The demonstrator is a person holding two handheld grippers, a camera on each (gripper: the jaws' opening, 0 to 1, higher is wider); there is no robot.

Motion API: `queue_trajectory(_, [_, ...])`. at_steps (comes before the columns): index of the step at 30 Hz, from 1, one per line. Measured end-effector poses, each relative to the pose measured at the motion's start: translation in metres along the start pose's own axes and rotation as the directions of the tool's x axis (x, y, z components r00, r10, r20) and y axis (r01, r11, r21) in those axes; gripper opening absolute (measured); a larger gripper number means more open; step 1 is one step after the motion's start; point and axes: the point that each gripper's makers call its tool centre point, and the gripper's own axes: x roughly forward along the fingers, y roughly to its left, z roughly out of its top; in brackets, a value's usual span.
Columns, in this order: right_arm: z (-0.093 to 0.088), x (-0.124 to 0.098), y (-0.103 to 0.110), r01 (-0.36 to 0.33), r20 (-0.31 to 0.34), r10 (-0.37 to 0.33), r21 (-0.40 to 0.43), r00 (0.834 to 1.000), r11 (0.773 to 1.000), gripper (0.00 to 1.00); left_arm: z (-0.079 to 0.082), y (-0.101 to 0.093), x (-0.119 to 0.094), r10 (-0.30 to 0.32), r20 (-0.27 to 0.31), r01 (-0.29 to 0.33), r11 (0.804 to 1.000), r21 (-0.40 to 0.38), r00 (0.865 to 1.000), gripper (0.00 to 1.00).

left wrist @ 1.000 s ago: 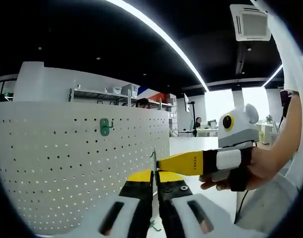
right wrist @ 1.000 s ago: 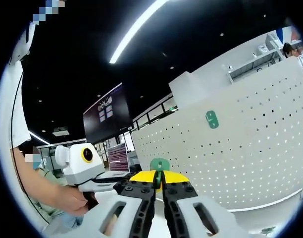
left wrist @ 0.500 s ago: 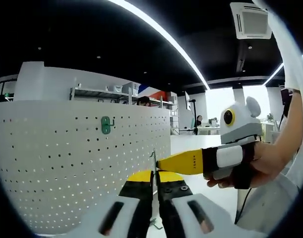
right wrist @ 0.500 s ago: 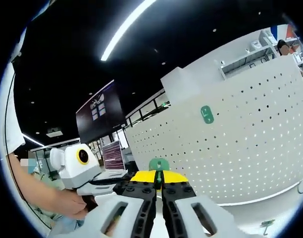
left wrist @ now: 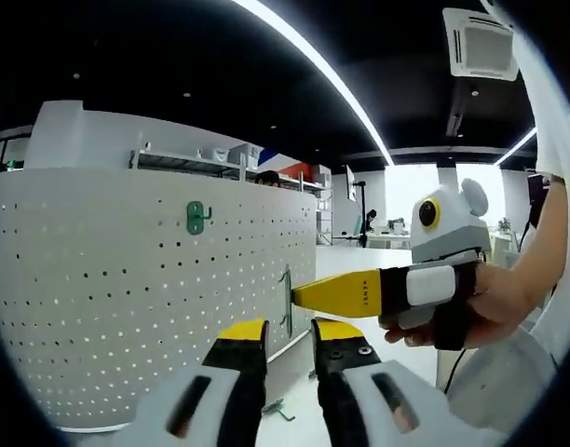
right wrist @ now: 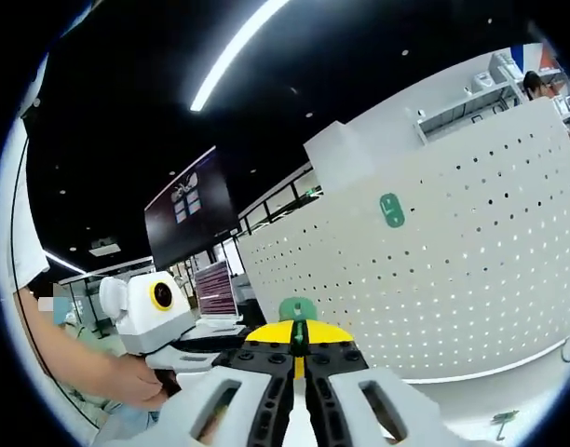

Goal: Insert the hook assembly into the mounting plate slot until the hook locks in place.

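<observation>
The left gripper [left wrist: 290, 340] has its jaws released; the right gripper [right wrist: 300, 341] is clenched on what looks like a green hook [right wrist: 297, 309] near the pegboard [right wrist: 471, 270].

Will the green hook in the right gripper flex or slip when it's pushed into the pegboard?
Probably stiff: the hook looks straight and undeformed in the shut right gripper. Likely light, being small and thin. It might pivot, pinched at one end only.

ceiling light strip [left wrist: 315, 65] bright, runs diagonally overhead | ceiling air vent [left wrist: 475, 43] at upper right | shelf rack [left wrist: 210, 163] with boxes behind the white wall | dark wall screen [right wrist: 190, 219] showing small graphics | desks [left wrist: 397, 240] far back
</observation>
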Motion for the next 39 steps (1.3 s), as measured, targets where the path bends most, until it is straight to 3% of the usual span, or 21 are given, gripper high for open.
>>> queue_trajectory(10, [-0.001,0.0,0.001,-0.013,0.0,0.013,0.003,1.0,1.0,0.0,-0.017,0.001,0.0,0.014,-0.039,-0.015,1.0,-0.017,0.999,0.65])
queue_trajectory(14, [-0.001,0.0,0.001,-0.014,-0.001,0.014,0.006,1.0,1.0,0.0,-0.019,0.006,-0.001,0.034,-0.025,-0.035,0.999,-0.02,0.999,0.8])
queue_trajectory(28, [0.009,-0.004,-0.011,0.005,0.002,-0.005,-0.045,1.0,0.999,0.0,-0.025,0.014,-0.015,0.064,-0.025,-0.065,0.997,-0.034,0.998,0.76])
queue_trajectory(39, [0.025,-0.005,-0.034,0.051,0.004,-0.051,-0.11,0.999,0.993,0.0,-0.048,0.013,-0.039,0.074,-0.065,-0.078,0.995,-0.057,0.995,0.75])
